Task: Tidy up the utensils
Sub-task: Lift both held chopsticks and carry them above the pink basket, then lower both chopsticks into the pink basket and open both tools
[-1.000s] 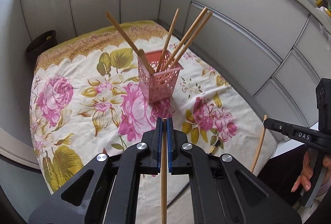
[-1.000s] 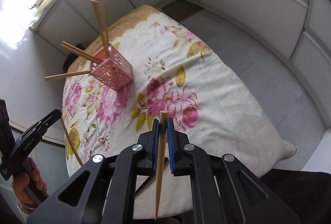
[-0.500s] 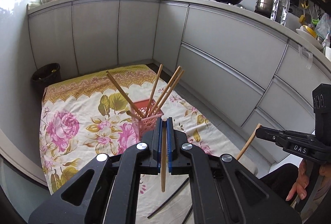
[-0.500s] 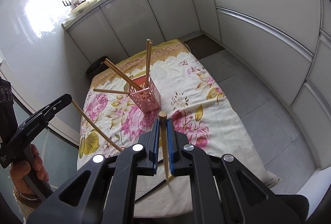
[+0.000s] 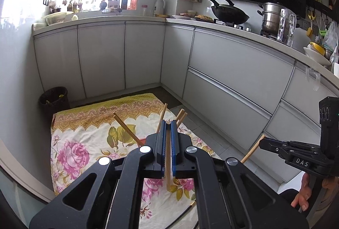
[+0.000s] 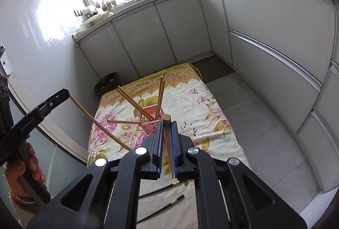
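My left gripper (image 5: 167,129) is shut on a wooden chopstick (image 5: 168,163), held high above the floral cloth (image 5: 84,144). My right gripper (image 6: 167,129) is shut on another wooden chopstick (image 6: 169,144). The pink lattice holder (image 6: 151,121) stands on the cloth (image 6: 190,102) with several wooden chopsticks (image 6: 135,104) leaning in it. In the left wrist view the holder is mostly hidden behind my fingers; only its chopstick tops (image 5: 125,128) show. Each view shows the other gripper, the right one (image 5: 264,142) at the right edge and the left one (image 6: 61,95) at the left edge.
Two black chopsticks (image 6: 161,188) lie on the near part of the cloth. A dark waste bin (image 5: 54,97) stands at the far left corner. Grey kitchen cabinets (image 5: 222,85) run along the back and right. Tiled floor (image 6: 254,123) lies to the right.
Both grippers have risen and tilted up with their chopsticks. The holder now looks smaller and lower in both views, and the counter tops have come into sight.
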Demonstrator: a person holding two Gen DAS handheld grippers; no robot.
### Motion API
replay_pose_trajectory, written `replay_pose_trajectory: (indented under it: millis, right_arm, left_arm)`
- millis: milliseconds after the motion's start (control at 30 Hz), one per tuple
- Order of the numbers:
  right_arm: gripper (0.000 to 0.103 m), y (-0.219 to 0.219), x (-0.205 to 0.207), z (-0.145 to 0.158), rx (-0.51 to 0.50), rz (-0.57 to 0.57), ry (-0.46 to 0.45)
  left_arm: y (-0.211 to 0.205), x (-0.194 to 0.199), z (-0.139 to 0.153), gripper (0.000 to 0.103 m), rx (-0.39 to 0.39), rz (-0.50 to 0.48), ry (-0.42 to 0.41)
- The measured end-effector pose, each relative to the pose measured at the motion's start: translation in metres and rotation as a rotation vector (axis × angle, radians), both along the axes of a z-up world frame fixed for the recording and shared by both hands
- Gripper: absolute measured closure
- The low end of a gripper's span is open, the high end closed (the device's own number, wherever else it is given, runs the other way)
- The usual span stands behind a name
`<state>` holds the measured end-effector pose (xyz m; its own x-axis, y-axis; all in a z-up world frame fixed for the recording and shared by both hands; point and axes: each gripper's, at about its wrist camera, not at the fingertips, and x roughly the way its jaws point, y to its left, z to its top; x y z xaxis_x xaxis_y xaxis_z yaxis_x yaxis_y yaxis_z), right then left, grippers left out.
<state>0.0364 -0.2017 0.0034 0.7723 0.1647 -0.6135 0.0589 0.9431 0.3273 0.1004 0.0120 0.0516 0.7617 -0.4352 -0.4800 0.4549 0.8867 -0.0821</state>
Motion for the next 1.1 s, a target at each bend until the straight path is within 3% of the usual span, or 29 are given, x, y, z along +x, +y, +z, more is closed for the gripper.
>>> replay_pose_trajectory:
  millis: [267, 567, 700, 933, 1100]
  right_arm:
    - [0.095, -0.012, 0.015, 0.021, 0.045, 0.002, -0.033]
    - [0.095, 0.0, 0.057, 0.078, 0.05, 0.026, -0.176]
    - [0.095, 0.007, 0.079, 0.087, 0.05, 0.039, -0.207]
    - [0.095, 0.029, 0.126, 0.077, 0.025, 0.065, -0.217]
    - [0.096, 0.046, 0.151, 0.057, -0.017, 0.084, -0.229]
  left_arm:
    - [-0.011, 0.025, 0.033, 0.1, 0.006, 0.038, -0.062]
    - [-0.016, 0.059, 0.051, 0.1, 0.014, 0.065, -0.112]
    - [-0.016, 0.081, 0.04, 0.1, 0.012, 0.078, -0.095]
    - [-0.018, 0.117, -0.017, 0.098, 0.003, 0.029, 0.016]
    - [0.009, 0.106, -0.008, 0.089, -0.082, 0.056, -0.024]
